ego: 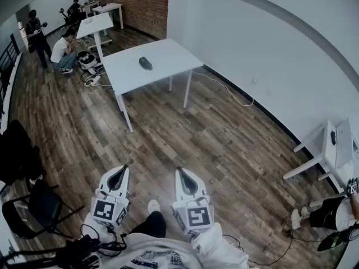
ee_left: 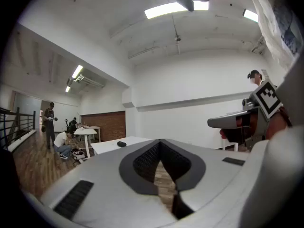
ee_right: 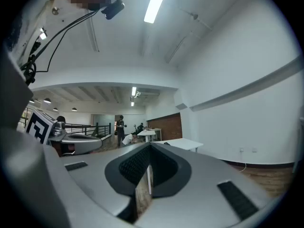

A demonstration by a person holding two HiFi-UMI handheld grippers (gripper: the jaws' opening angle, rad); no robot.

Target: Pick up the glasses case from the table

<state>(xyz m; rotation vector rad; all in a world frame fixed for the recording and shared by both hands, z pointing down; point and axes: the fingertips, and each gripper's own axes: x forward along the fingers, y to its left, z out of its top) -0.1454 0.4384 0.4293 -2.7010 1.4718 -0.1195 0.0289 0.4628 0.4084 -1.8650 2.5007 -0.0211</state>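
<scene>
Item: glasses case (ego: pixel 145 63), small, dark, oblong; lies alone on the white desk (ego: pixel 171 55), near the middle of the top, well apart from both grippers, across a stretch of wood floor (ego: pixel 185 133). It is also seen far off as a dark speck on the desk top in the left gripper view (ee_left: pixel 122 144) and the right gripper view (ee_right: pixel 166 143). Left gripper (ego: pixel 119 171): held level and low in the head view, jaws brought together, nothing between them but a slit of floor. Right gripper (ego: pixel 183 172): just beside the left, level, jaws likewise together and empty. Each carries a marker cube at its rear. Surroundings: brick wall (ego: pixel 140 4) at the far end of the room; smaller desks and several persons beyond the white desk; black chair (ego: pixel 33 206) at the left edge; pale cable (ego: pixel 230 94) trailing on the floor along the white wall; another white desk (ego: pixel 331 144) at the right.
</scene>
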